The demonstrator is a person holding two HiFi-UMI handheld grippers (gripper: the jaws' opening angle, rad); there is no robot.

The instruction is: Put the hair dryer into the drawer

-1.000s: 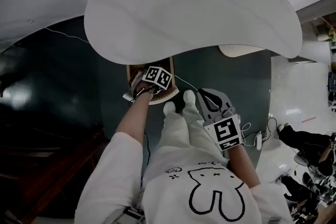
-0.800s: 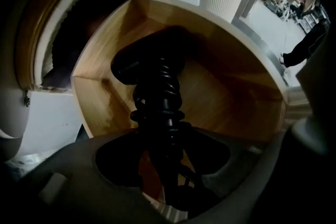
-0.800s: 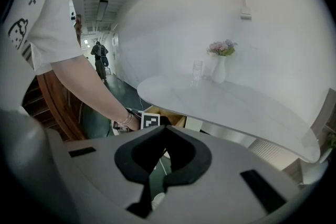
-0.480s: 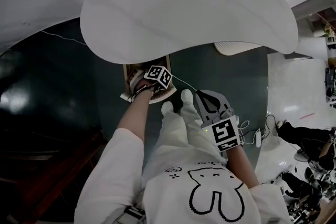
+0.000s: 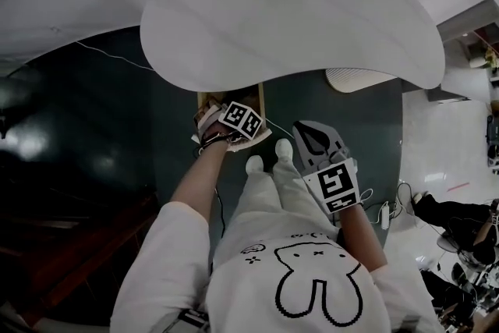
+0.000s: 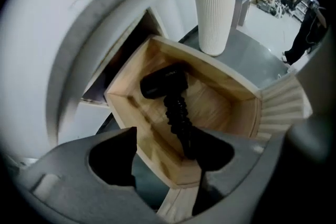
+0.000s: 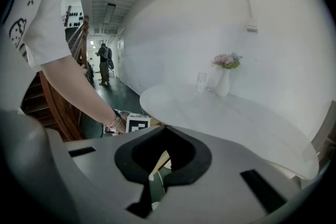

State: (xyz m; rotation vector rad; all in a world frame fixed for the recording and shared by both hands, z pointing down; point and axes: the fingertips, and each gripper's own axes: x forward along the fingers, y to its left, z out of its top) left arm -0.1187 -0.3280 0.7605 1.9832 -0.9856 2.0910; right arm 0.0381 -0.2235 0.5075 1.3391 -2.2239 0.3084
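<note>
one left gripper (image 6: 168,132) hangs over the single wooden drawer (image 6: 231,93), which stands pulled out from under the near edge of the one white table (image 5: 351,19). its jaws have just been opening and stand wide apart, the pads pressing on nothing; the gap between them looks down into the drawer. the one black hair dryer (image 6: 164,83) lies on the drawer floor, its barrel about the middle. its ribbed handle runs toward the drawer's near corner, where its end is hidden behind one jaw. a faint mark on the barrel is too small to read. beyond the drawer stands one white ribbed pedestal (image 6: 212,13). two white shoes (image 5: 254,164) show just below the drawer in the head view. the person's white shirt (image 5: 312,246) bears an outlined bunny and small crosses. at the table's far edge stand one clear glass (image 7: 201,83) and one white vase (image 7: 224,84) of flowers. further right, one right gripper (image 7: 164,128) is held off the table's near edge, jaws together on nothing. each of the two grippers carries one cube (image 5: 337,185) of black-and-white square markers.
</note>
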